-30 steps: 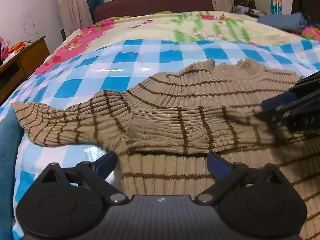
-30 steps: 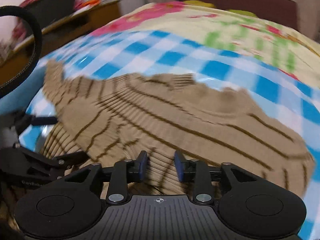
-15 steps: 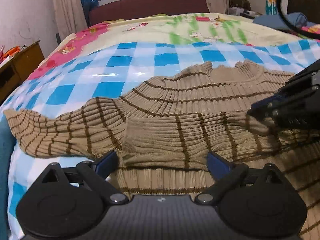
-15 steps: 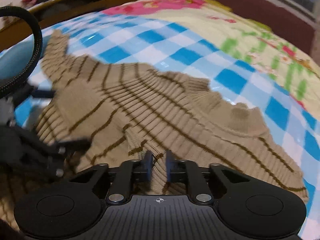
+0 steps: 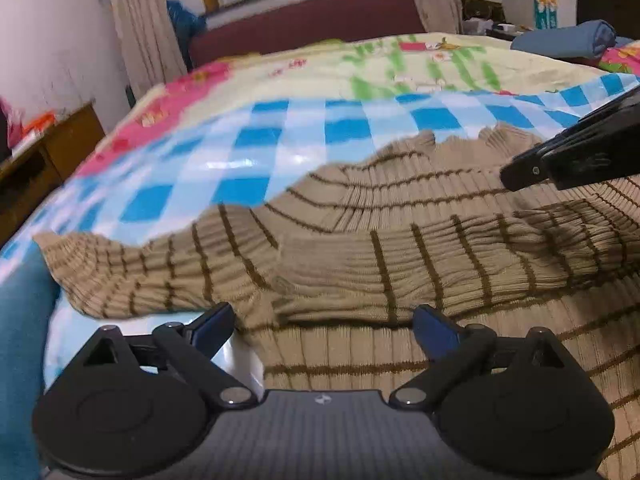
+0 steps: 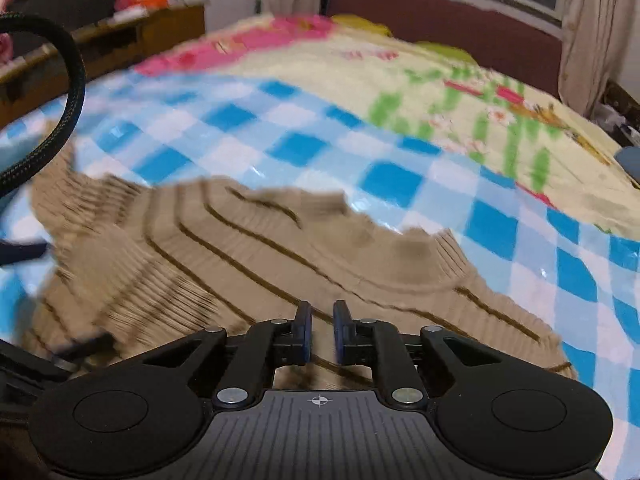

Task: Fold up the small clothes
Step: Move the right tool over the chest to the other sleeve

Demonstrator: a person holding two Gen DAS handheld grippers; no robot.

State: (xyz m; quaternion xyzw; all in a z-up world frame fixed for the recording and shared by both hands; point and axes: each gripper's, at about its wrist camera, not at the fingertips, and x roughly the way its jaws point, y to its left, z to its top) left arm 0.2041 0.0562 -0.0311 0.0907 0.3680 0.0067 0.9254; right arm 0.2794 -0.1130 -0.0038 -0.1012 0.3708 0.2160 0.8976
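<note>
Sweater (image 5: 400, 240): tan ribbed knit with brown stripes, flat on the checked cloth (image 5: 280, 152) near the bed's near edge; one sleeve folded across the body, the other stretched toward the left edge. Lower hem cut off by the frame. Left gripper (image 5: 322, 322): fingers spread wide over the knit, holding nothing. Right gripper (image 6: 319, 330): fingers narrow with a slim gap, empty; surrounding knit blurred. Beyond: flowered quilt (image 5: 400, 64), dark red headboard (image 5: 312, 24).

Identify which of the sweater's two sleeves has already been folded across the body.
The sleeve lying across the sweater's chest, ahead of the left gripper. The other sleeve stretches out flat over the checkered sheet.
</note>
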